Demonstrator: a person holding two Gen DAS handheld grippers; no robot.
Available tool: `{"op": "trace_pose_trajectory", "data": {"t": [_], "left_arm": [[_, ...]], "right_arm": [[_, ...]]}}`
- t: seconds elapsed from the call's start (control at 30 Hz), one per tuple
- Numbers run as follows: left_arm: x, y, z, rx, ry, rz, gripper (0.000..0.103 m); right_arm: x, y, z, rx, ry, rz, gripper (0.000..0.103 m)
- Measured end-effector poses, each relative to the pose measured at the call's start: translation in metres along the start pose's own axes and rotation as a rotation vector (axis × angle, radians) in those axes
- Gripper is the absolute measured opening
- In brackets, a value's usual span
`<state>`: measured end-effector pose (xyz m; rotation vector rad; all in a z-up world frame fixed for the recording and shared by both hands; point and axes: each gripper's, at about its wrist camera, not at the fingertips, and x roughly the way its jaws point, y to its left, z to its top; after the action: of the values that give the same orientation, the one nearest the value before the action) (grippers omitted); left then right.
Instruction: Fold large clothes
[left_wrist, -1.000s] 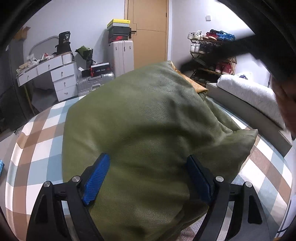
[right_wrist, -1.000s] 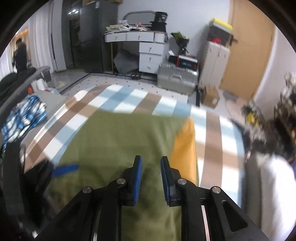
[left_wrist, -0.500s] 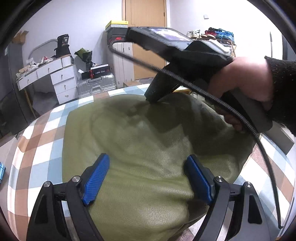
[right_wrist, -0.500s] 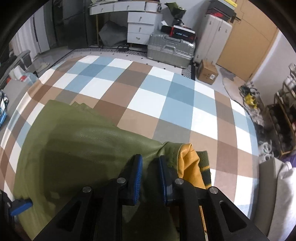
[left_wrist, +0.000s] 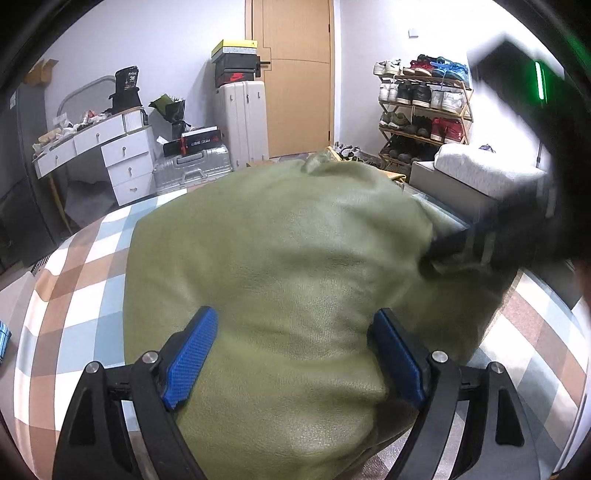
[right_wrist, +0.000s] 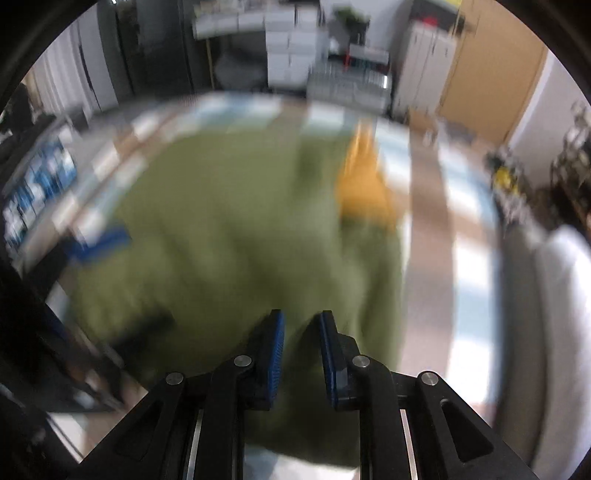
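Olive leather-look jacket (left_wrist: 288, 266) lies bunched on the checked bedcover (left_wrist: 74, 266), orange lining (right_wrist: 364, 184) showing. Left gripper (left_wrist: 291, 354) jaws wide, hovering over the jacket, gripping nothing. Right gripper (right_wrist: 301, 350) narrow, jaws opening; frame's blurred, probably fabric between them.

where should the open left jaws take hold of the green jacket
Best guess: the near edge of the green jacket, from the near side, low. The leather bulges broad and smooth under the open left gripper, so only an edge or fold fits between the jaws.

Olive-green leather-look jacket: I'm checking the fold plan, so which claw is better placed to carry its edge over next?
Right claw: its narrow jaws sit at the jacket's edge; left claw merely straddles it, wide open.
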<state>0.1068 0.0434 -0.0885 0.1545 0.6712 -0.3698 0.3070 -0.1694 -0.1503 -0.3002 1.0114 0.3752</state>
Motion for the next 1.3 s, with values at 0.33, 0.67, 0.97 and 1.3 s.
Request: {"op": "trace_pose_trajectory", "data": {"t": [0.33,0.67,0.97,1.3], "left_arm": [[-0.002,-0.002,-0.002,0.009,0.010,-0.009,0.087],[-0.016,0.062,0.086,-0.042,0.087,-0.169,0.087],[0.082,0.051,0.089,-0.028,0.371,-0.250,0.080],[0.056,0.034,0.132,0.006,0.410,-0.291,0.082]], "right_arm": [[0.015,-0.025,-0.030,0.213,-0.227,0.190,0.020],[0.014,-0.034,-0.045,0.297,-0.323,0.277,0.020],[0.014,-0.052,-0.056,0.385,-0.359,0.404,0.019],[0.011,-0.057,-0.062,0.415,-0.380,0.459,0.019]]}}
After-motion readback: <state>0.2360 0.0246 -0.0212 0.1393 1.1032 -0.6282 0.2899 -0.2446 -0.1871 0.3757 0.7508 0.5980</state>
